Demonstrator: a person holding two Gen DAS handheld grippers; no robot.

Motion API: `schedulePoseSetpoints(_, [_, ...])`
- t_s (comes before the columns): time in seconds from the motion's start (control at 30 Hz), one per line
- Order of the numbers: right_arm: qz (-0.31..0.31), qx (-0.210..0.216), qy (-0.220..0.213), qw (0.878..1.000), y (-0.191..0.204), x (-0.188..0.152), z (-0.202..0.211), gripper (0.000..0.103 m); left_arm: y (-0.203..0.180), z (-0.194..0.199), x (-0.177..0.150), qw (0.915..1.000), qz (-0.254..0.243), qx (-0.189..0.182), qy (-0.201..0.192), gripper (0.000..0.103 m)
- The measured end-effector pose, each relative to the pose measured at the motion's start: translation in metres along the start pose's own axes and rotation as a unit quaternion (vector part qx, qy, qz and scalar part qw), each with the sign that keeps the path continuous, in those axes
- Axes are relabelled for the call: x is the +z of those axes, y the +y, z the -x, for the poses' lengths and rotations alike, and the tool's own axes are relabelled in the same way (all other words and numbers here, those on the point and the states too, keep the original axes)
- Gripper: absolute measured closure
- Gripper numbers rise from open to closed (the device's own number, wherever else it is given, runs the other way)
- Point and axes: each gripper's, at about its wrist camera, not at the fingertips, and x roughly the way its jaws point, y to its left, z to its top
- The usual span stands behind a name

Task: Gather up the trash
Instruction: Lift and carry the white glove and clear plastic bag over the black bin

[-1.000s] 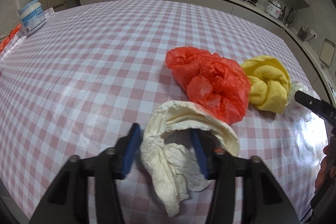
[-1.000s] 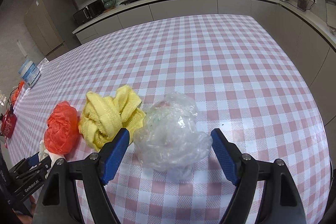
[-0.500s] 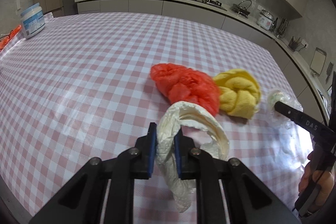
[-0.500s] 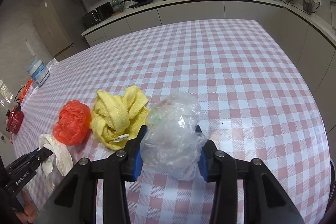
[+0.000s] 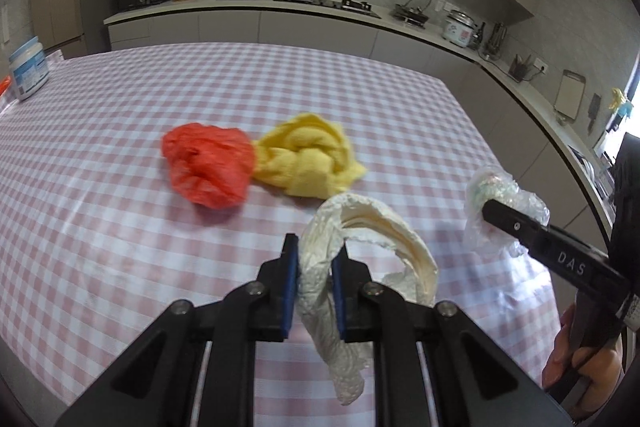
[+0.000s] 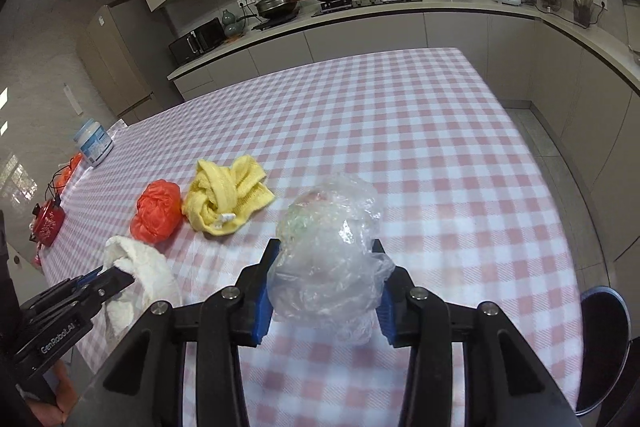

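My left gripper (image 5: 315, 253) is shut on a crumpled white paper towel (image 5: 360, 247) and holds it above the checked table; it also shows in the right wrist view (image 6: 140, 267). My right gripper (image 6: 326, 263) is shut on a clear plastic bag (image 6: 328, 255), lifted off the table; the bag also shows in the left wrist view (image 5: 496, 195). A crumpled red plastic bag (image 5: 208, 167) and a yellow cloth (image 5: 312, 163) lie side by side on the table beyond both grippers.
The pink checked tablecloth (image 6: 400, 131) covers the table. A white jar (image 5: 28, 71) stands at the far left corner. Red items (image 6: 50, 219) lie at the left edge. A dark stool (image 6: 604, 347) stands beside the table's right side. Kitchen counters run behind.
Both grippers closed, the left on the paper towel and the right on the clear bag, then lifted them up and back from the table. The red bag and yellow cloth stayed.
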Motion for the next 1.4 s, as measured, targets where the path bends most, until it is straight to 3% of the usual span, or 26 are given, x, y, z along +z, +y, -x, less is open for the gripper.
schedulePoseSetpoints(0.67, [-0.076,-0.076,-0.036,0.994,-0.155,-0.046,0.128,0.059,-0.193,-0.002,-0.023,0.992,-0.094,-0.084,0.006,0.086])
schedulePoseSetpoints(1.07, [-0.139,-0.134,-0.05,0.98,-0.248,-0.081,0.19,0.059,-0.304,-0.013,-0.045,0.9764,-0.157,-0.144,0.031,0.086])
schedulePoseSetpoints(1.4, [-0.184,-0.175,-0.049,0.966,-0.305,-0.117,0.226,0.059,-0.374,-0.025,-0.067,0.961,-0.201,-0.181,0.058,0.086])
